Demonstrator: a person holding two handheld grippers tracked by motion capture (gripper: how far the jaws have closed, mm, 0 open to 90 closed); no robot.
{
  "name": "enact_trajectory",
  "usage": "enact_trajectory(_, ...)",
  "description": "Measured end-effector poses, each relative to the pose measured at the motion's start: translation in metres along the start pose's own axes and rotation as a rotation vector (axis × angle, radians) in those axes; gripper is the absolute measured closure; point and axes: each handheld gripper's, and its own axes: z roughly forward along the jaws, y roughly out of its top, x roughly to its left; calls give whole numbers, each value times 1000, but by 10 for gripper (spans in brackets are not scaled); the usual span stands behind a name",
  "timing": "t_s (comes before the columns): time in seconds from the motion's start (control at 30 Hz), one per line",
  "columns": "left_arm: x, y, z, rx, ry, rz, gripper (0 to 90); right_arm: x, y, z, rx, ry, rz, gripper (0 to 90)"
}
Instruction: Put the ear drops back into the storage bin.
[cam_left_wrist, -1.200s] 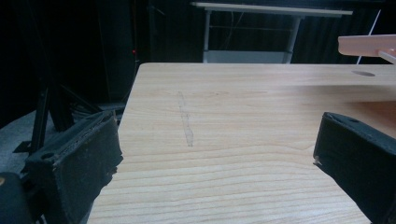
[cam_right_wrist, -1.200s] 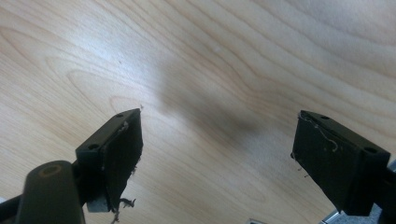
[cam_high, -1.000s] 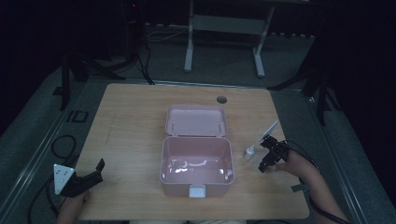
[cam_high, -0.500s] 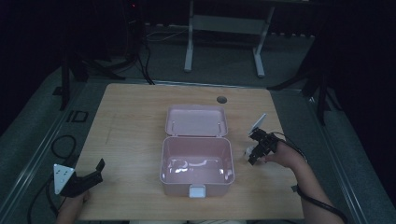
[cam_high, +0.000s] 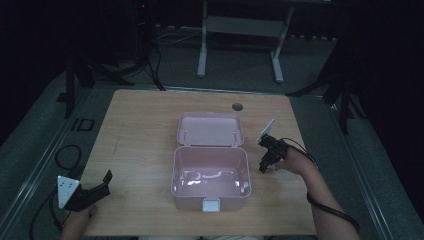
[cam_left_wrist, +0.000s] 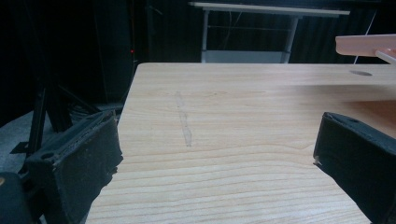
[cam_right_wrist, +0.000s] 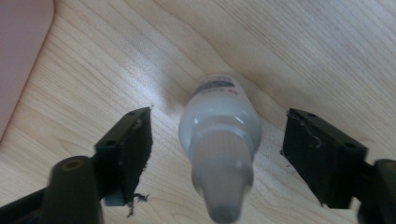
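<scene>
Dropper bottle (cam_right_wrist: 219, 140) is lying on the counter (cam_high: 145, 130) right of the open pink box (cam_high: 211, 172), now sitting untouched between the right gripper's (cam_high: 268, 156) closing jaws, so a grasp is beginning.

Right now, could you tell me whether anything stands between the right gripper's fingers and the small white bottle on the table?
Nothing visible does. In the right gripper view the small white bottle lies on the bare table between the fingers of the right gripper, which have just been closing and stand clear of it on both sides.
</scene>
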Motion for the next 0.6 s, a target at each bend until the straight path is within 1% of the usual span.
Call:
enact_trajectory(0.03, 0, 0, 0, 0, 0, 0, 9, 0, 1, 1, 1, 2, 2, 298)
enact_trajectory(0.07, 0, 0, 0, 0, 0, 0, 9, 0, 2, 1, 6, 6, 3, 330)
enact_trajectory(0.1, 0, 0, 0, 0, 0, 0, 9, 1, 2, 2, 9, 4, -6, 361)
enact_trajectory(0.2, 0, 0, 0, 0, 0, 0, 9, 1, 4, 3, 13, -1, -1, 383)
enact_trajectory(0.27, 0, 0, 0, 0, 0, 0, 9, 1, 6, 4, 16, -8, -5, 439)
enact_trajectory(0.3, 0, 0, 0, 0, 0, 0, 9, 1, 6, 5, 19, -5, -5, 441)
enact_trajectory(0.33, 0, 0, 0, 0, 0, 0, 9, 1, 7, 6, 22, -5, -9, 465)
enact_trajectory(0.37, 0, 0, 0, 0, -1, 0, 9, 2, 7, 6, 29, -8, -13, 506)
enact_trajectory(0.47, 0, 0, 0, 0, 0, 0, 9, 3, 8, 8, 39, -14, -25, 512)
enact_trajectory(0.5, 0, 0, 0, 0, 0, 0, 9, 3, 8, 9, 45, -16, -30, 539)
enact_trajectory(0.57, 0, 0, 0, 0, 0, 1, 9, 3, 8, 9, 47, -21, -31, 547)
enact_trajectory(0.6, 0, 0, 0, 0, 0, 1, 9, 3, 8, 10, 51, -23, -30, 580)
